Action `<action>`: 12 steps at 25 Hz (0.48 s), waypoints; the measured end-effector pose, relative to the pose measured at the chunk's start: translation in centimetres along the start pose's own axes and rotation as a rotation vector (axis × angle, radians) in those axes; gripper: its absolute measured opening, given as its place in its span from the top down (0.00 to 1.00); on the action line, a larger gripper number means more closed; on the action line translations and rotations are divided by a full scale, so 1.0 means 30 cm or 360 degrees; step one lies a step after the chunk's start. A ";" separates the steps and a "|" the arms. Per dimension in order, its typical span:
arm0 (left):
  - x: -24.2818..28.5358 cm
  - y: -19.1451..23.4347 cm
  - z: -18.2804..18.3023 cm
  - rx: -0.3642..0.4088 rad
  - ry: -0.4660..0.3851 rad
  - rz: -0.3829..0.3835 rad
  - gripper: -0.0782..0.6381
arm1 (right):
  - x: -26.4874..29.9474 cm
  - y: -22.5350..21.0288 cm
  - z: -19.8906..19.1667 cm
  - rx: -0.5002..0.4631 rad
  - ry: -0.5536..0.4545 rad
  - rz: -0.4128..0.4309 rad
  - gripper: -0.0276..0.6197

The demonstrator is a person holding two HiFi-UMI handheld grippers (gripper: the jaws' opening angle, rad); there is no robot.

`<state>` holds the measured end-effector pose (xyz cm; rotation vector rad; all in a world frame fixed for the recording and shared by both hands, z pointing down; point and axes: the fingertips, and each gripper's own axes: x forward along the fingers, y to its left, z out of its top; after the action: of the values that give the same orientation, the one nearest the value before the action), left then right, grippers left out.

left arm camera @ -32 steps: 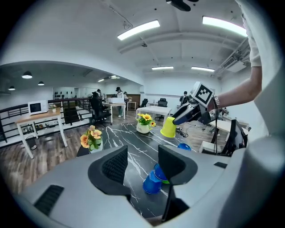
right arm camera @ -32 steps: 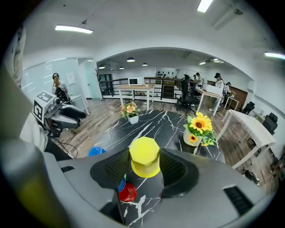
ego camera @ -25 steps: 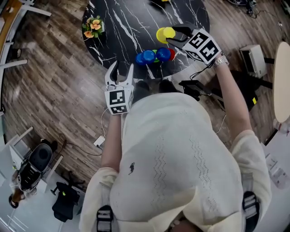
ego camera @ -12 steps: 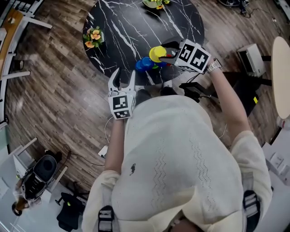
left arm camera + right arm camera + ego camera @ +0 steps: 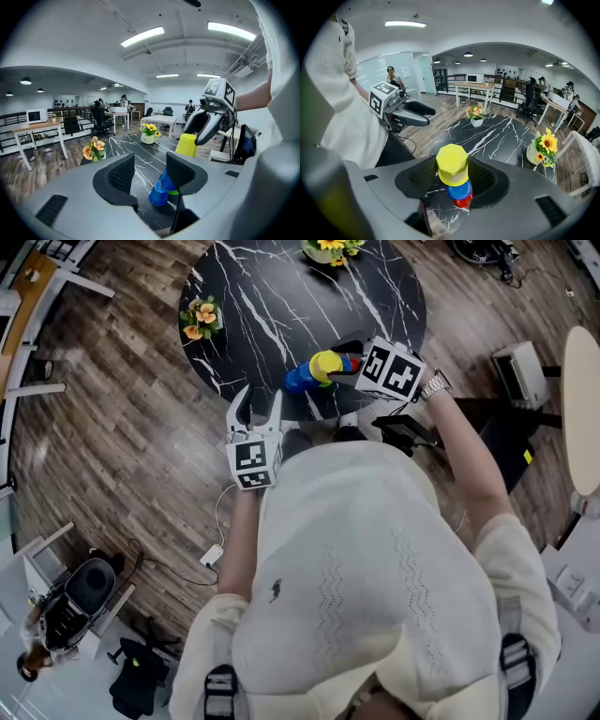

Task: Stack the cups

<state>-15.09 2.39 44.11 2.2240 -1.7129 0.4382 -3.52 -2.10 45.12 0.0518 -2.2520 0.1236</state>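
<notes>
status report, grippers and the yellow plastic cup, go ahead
Left gripper open, empty, at edge of round black marble table. Right gripper shut on yellow plastic cup, mouth down, over the blue plastic cups. Path clear.

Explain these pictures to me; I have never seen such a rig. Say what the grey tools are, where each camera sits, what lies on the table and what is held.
A person holds a two-jaw gripper in each hand. A head camera looks down; one rides on each gripper. On the black marble table stand a pot of orange flowers, a sunflower pot and a cluster of blue cups. The right gripper clamps a yellow cup above them; the left gripper is open and empty.
</notes>
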 end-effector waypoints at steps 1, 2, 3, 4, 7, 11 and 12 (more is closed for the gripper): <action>-0.001 0.002 -0.002 -0.0001 0.0001 0.0003 0.56 | 0.006 -0.002 0.000 -0.0001 0.0003 0.0000 0.62; -0.001 0.004 -0.004 -0.0001 0.0003 0.0004 0.56 | 0.012 -0.003 -0.003 -0.0004 0.0012 -0.0001 0.62; -0.002 0.006 -0.005 -0.0001 0.0005 0.0006 0.56 | 0.017 -0.005 -0.006 -0.0008 0.0022 -0.0003 0.62; -0.003 0.009 -0.005 -0.0002 0.0005 0.0008 0.56 | 0.020 -0.007 -0.008 -0.0011 0.0028 -0.0007 0.61; -0.005 0.021 -0.003 -0.0007 0.0003 0.0017 0.56 | 0.021 -0.012 -0.006 -0.0012 0.0037 -0.0010 0.61; -0.004 0.024 0.000 0.0002 0.0005 0.0023 0.56 | 0.017 -0.004 0.000 -0.0023 0.0029 0.0012 0.61; -0.003 0.025 0.000 0.0004 0.0006 0.0024 0.56 | 0.017 -0.003 0.002 -0.0027 0.0024 0.0017 0.61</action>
<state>-15.85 2.28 44.12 2.2120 -1.7289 0.4481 -3.88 -2.19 45.50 0.0296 -2.2383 0.1107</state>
